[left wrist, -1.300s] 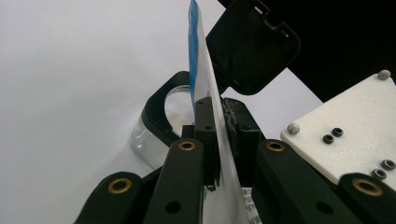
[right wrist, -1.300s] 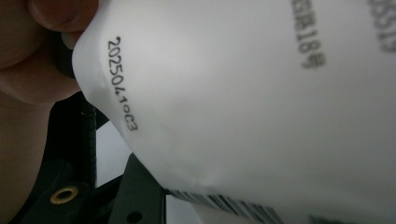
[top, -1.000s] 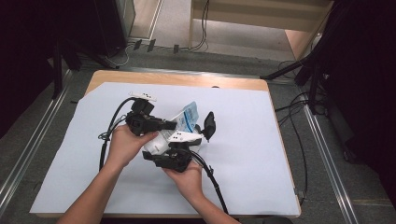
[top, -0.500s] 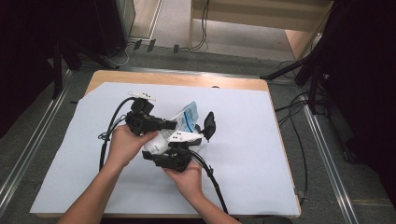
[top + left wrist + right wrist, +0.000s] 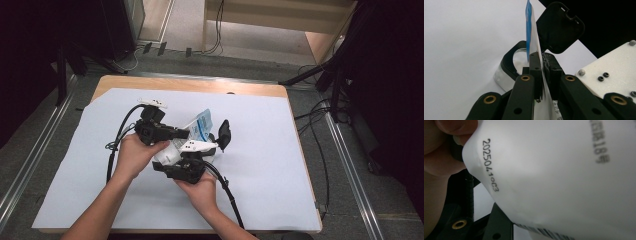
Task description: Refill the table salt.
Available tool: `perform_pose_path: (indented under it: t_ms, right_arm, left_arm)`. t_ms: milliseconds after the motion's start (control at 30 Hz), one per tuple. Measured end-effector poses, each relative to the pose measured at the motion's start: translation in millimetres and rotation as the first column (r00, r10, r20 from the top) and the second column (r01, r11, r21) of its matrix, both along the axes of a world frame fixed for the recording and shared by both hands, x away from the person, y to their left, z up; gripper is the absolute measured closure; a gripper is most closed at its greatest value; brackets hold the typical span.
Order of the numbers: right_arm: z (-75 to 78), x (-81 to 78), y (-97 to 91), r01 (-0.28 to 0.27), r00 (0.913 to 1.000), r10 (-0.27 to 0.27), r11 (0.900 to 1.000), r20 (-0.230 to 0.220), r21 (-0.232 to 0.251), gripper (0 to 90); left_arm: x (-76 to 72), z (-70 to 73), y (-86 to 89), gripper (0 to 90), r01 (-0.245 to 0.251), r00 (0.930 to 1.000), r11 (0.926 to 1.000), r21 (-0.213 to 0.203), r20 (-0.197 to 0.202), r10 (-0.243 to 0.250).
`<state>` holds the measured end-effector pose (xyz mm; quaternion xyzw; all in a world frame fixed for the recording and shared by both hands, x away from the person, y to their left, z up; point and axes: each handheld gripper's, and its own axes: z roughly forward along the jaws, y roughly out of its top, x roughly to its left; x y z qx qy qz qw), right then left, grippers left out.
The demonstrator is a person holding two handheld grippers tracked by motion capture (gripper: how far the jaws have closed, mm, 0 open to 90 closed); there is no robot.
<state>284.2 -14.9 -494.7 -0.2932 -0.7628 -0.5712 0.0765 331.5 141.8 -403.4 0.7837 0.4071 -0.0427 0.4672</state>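
Item: white plastic pouch (image 5: 175, 150), light, soft and likely slippery, lying between both grippers. The left gripper (image 5: 537, 62) is pinching its thin blue-printed top edge (image 5: 529, 30) fully closed; the right gripper (image 5: 192, 160) is clamping its plump body, which is bulging across the jaws. Judged best held by the flat sealed edge, since the belly is yielding.

On the table (image 5: 280, 91) lies a sheet of paper (image 5: 270, 165), covering nearly all of the top; a bare strip of table shows at the far edge. My hands sit near the middle of the sheet, left of centre. My left gripper (image 5: 172, 134) is behind and left of my right gripper (image 5: 200, 150); the two are close together. Between them is a pouch (image 5: 202, 125), its top edge pointing to the far side. Just right of the pouch stands a flip cap (image 5: 224, 134), tilted up above the sheet. In my left gripper view the pouch (image 5: 534, 50) stands edge-on between my jaws, the cap (image 5: 560, 27) right behind it, a jar (image 5: 520, 56) below. In my right gripper view the pouch (image 5: 564, 177) presses close over my jaws.
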Motion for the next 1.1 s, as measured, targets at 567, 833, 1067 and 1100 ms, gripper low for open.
perform_pose_path:
  t_ms: [567,833,1067,1100]
  right_arm:
    - [2.2,4.7,-0.1,-0.005,0.9998,0.005,0.9999,-0.02,0.01,64.7]
    - [3.2,4.4,1.5,-0.005,0.9997,0.005,0.9999,-0.025,0.01,64.2]
    - [3.9,4.0,1.1,-0.002,0.9999,0.002,1.0,-0.011,0.002,63.8]
    - [3.7,4.0,1.0,0.0,0.9999,0.0,1.0,-0.012,-0.002,63.8]
  left_arm:
    - [7.0,4.3,-2.5,86.8,0.015,0.9998,0.9992,0.038,-0.014,-0.014]
    - [9.8,5.7,-1.9,86.9,0.023,0.9993,0.9988,0.043,-0.032,-0.022]
    - [10.1,4.7,-2.0,87.0,0.033,0.999,0.9988,0.037,-0.03,-0.032]
    - [10.7,4.5,-2.1,87.0,0.038,0.9988,0.9987,0.034,-0.031,-0.037]
